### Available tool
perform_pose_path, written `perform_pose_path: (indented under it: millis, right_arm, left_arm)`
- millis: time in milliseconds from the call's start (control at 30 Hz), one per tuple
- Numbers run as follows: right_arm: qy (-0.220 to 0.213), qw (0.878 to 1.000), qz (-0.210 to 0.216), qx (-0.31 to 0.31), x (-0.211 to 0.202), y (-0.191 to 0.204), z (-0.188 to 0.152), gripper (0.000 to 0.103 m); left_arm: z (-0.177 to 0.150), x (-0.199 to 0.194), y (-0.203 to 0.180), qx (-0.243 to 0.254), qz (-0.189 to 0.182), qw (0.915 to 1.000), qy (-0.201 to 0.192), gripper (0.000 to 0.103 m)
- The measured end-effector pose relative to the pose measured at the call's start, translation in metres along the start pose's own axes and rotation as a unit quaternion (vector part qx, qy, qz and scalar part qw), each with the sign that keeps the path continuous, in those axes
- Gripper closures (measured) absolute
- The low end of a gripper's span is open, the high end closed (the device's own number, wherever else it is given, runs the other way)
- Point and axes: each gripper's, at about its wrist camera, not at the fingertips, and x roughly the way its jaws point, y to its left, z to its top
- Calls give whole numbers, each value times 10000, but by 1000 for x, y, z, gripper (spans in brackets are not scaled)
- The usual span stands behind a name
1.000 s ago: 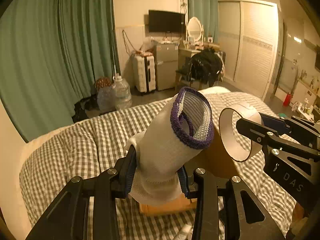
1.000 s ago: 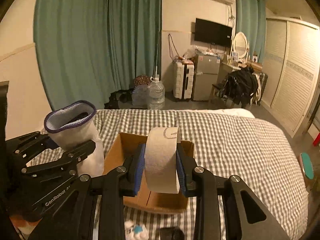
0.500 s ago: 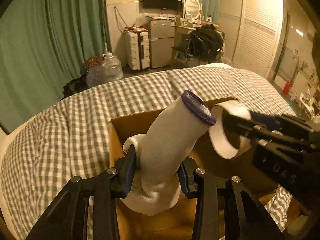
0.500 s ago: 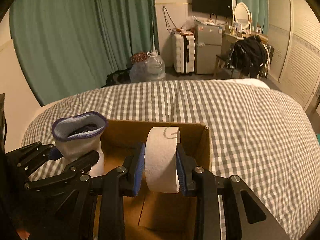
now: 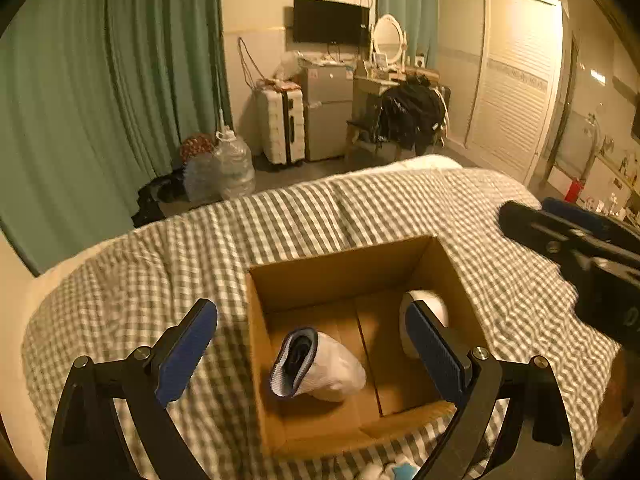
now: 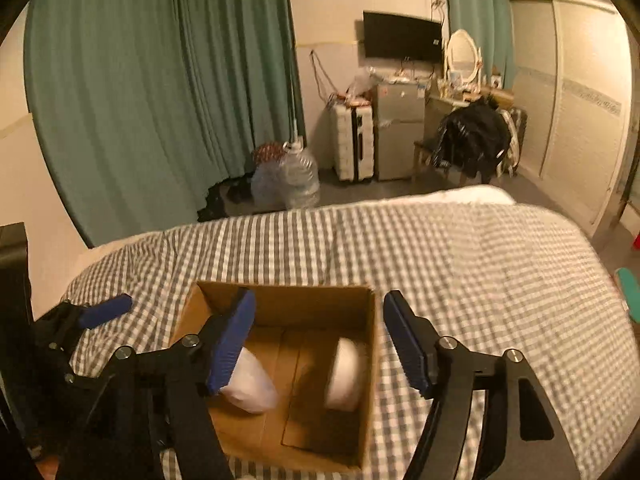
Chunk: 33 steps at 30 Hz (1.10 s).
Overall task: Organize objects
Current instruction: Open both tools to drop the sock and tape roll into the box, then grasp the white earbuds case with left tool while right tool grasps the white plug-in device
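An open cardboard box (image 5: pixel 336 264) (image 6: pixel 288 300) sits on the checked bed. Inside it lie a white sock with a purple cuff (image 5: pixel 320 366), seen blurred in the right wrist view (image 6: pixel 252 384), and a white tape roll (image 5: pixel 426 306) (image 6: pixel 346 372) standing on edge at the right side. My left gripper (image 5: pixel 312 354) is open and empty above the box's left half. My right gripper (image 6: pixel 320 340) is open and empty above the box; it also shows at the right of the left wrist view (image 5: pixel 568 240).
The grey-and-white checked bedspread (image 5: pixel 160 248) (image 6: pixel 480 264) surrounds the box. A small white and blue object (image 5: pixel 394 472) lies at the near edge. Beyond the bed are green curtains (image 6: pixel 160 100), water bottles (image 6: pixel 296 178), a suitcase (image 5: pixel 282 124) and a chair with dark clothes (image 6: pixel 476 140).
Both grippers opened and pulled back up. The sock dropped from the left gripper and the tape roll from the right gripper; both now lie inside the box.
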Motion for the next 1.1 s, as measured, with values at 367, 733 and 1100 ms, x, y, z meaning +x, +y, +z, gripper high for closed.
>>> perform_pose_path:
  millis: [367,733,1100]
  right_arm:
    - [-415,9977,-327,-429,-131,21,-7,23]
    - [553,9957,-286,-689,-119,46,-116,23]
    - [1804,9784,-206,-985,-59,49,-208,23]
  left_arm:
    - [-31,-102,30,-238,317,9986,-363,4]
    - [-131,-97,39,-348,315,9986,234,4]
    - [-215,-38,20,-79,40,9944,1053,4]
